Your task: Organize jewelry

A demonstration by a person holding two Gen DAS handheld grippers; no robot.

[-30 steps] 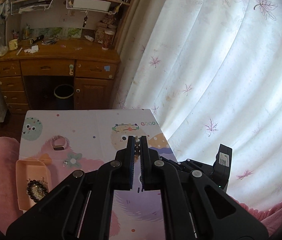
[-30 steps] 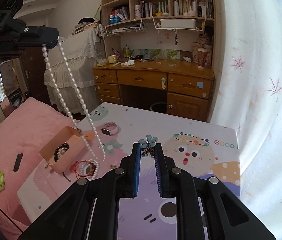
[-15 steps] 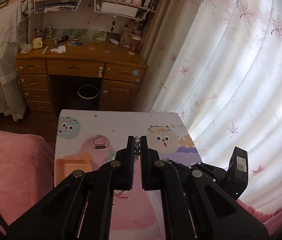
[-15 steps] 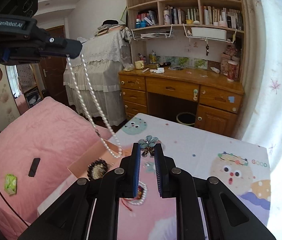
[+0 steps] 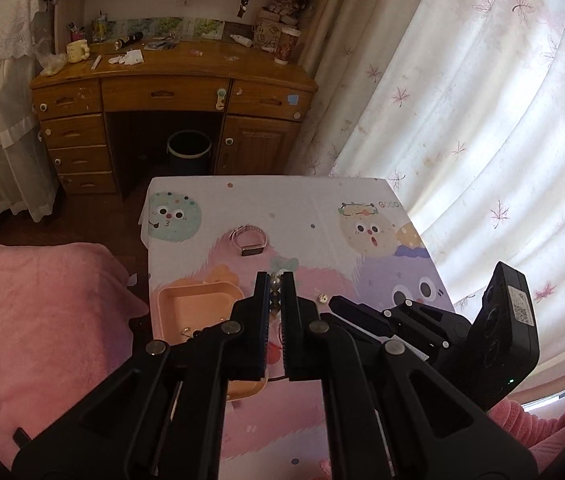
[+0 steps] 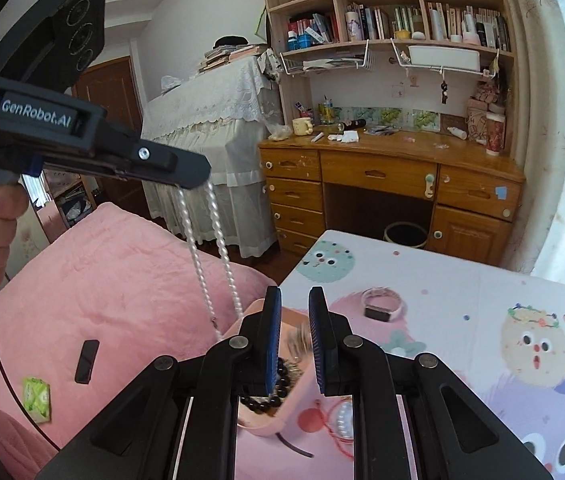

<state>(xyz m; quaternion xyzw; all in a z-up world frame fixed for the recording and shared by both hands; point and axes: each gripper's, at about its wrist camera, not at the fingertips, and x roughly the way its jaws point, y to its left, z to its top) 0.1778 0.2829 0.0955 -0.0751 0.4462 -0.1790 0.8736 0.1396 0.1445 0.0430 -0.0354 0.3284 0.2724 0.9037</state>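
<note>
Dangling from the tightly clamped left tongs (image 6: 192, 178), the pearl necklace (image 6: 218, 248) hangs over the pink tray (image 5: 196, 304) for lowering, while the right tongs (image 6: 294, 336) stand slightly apart, seemingly empty.

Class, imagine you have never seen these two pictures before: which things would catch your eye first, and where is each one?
First, the pearl necklace dangling in two strands from the shut left gripper, with its lower end reaching down to the pink tray at the near left of the cartoon-printed table. Next, the black bead bracelet lying in that tray, and a watch further back on the table.
</note>
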